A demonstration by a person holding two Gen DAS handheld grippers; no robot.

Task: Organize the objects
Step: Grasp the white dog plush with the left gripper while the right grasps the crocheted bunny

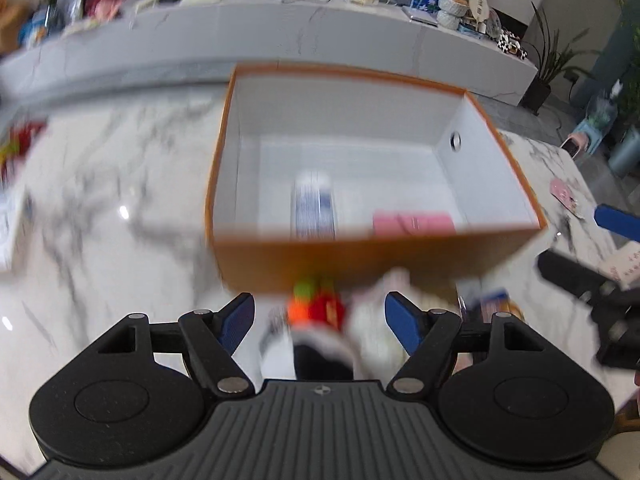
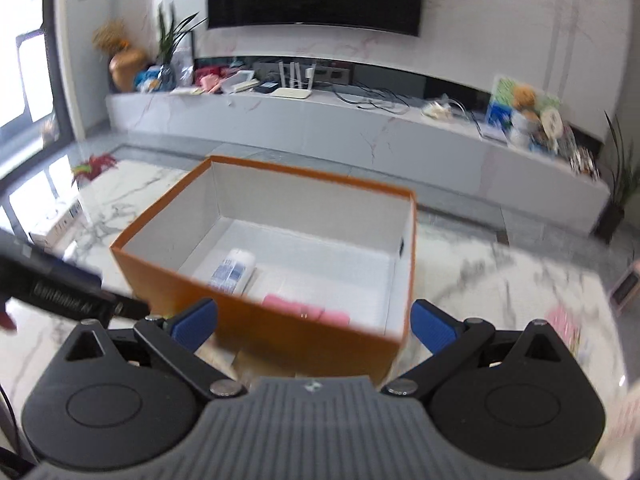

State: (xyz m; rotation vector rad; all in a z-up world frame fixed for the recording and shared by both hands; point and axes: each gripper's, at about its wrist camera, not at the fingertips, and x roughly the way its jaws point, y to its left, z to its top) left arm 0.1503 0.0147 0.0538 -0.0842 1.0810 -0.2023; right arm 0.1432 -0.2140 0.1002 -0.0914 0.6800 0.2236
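Note:
An orange box with a white inside stands on the marble table; it also shows in the right wrist view. Inside lie a white tube with blue print and a pink item. My left gripper is open, just before the box's near wall, above a blurred red, orange and green object and a white item. My right gripper is open and empty at the box's near right corner. It shows at the right in the left wrist view.
A white carton and a red-green item lie at the table's left. Pink patterned cards lie at the right. A long white TV console with clutter stands behind the table.

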